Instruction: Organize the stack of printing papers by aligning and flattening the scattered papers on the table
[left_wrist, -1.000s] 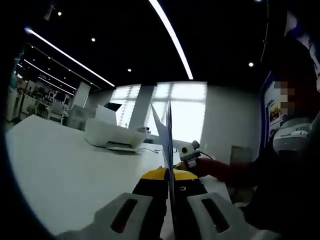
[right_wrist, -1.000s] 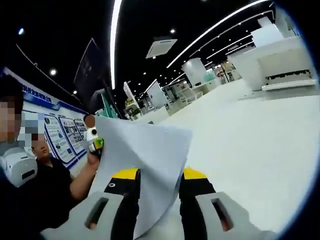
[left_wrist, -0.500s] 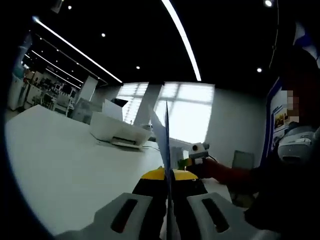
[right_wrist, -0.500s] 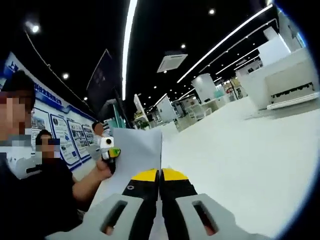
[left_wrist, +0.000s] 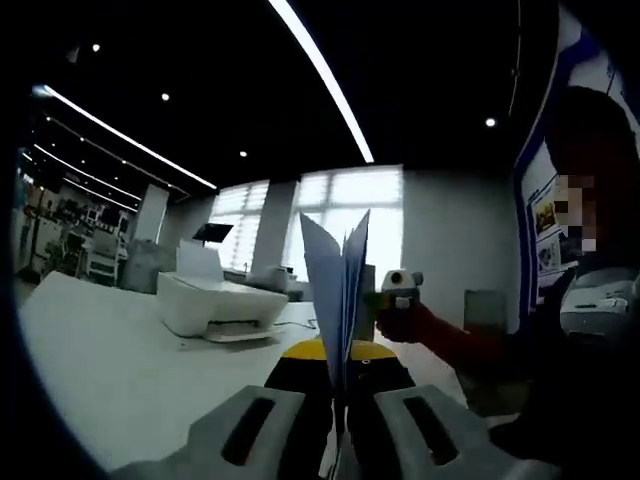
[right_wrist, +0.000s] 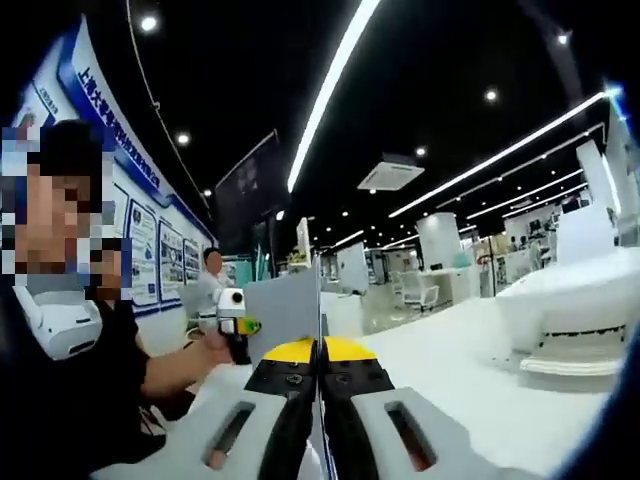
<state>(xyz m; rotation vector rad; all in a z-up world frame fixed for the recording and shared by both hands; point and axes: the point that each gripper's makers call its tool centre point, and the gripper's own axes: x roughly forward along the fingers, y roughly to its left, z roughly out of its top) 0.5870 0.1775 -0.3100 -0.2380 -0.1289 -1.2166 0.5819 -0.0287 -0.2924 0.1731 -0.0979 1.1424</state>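
Since the frame 0.5 s ago the paper stack (left_wrist: 338, 290) has fanned apart at its top edge in left gripper view, and both views have tilted, so the printer (left_wrist: 218, 305) sits nearer the centre. Left gripper (left_wrist: 338, 372) is clenched on the sheets, held upright above the white table (left_wrist: 110, 370). Right gripper (right_wrist: 320, 362) is clamped on the same papers, seen edge-on in right gripper view. Other gripper (left_wrist: 397, 292) shows just beyond the stack.

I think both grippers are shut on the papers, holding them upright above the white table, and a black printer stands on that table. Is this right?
Not quite: the printer is white, as the left gripper view shows. Both the left gripper and right gripper are shut on the upright papers above the white table.
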